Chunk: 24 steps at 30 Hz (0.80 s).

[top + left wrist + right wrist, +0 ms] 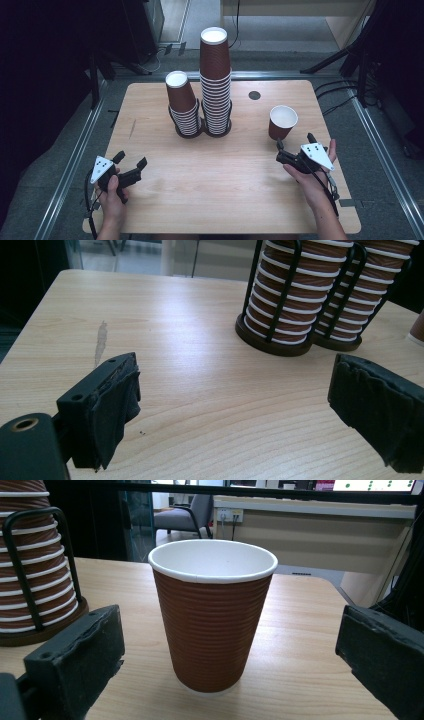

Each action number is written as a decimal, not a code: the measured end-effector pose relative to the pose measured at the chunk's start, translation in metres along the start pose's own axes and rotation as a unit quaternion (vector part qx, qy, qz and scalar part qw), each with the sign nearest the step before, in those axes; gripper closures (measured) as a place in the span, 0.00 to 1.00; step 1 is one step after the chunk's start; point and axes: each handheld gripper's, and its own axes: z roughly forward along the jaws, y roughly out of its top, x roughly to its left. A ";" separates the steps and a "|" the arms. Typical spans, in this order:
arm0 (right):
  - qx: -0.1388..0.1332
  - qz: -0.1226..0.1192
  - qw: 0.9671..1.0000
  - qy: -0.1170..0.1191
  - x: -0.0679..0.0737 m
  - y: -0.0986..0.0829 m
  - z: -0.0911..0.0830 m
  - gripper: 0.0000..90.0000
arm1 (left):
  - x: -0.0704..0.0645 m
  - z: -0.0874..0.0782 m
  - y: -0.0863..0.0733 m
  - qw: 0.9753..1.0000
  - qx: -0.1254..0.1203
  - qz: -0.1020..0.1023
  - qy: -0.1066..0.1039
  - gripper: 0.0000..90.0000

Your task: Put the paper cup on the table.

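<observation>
Two racked cup stacks [202, 95] stood at twelve o'clock, while a lone cup [282, 121] sat upright just before the spread right claw [295, 148], left claw [131, 161] likewise spread.

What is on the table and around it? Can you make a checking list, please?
Surface: wooden table, a pale streak near its left edge, round dark grommet.
Job's things: single brown paper cup standing upright, empty; short cup stack and tall cup stack in a black wire holder.
Clutter: nothing seen.
Grippers: left gripper open, empty; right gripper open, just short of the single cup.
Cables: one trails from each gripper; more on the floor at right.
Surroundings: grey floor, metal rails, dark stands.
</observation>
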 end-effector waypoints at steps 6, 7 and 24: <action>-0.002 -0.002 1.000 0.001 -0.001 -0.003 -0.010 0.00 | 0.000 0.000 0.000 1.000 0.001 0.001 0.000 0.08; -0.004 -0.002 1.000 0.002 -0.001 -0.003 -0.012 0.00 | 0.000 0.000 -0.001 1.000 0.001 0.001 0.000 0.08; -0.017 -0.001 1.000 -0.004 -0.010 -0.004 -0.043 0.00 | 0.001 0.000 -0.003 1.000 0.001 0.000 0.000 0.08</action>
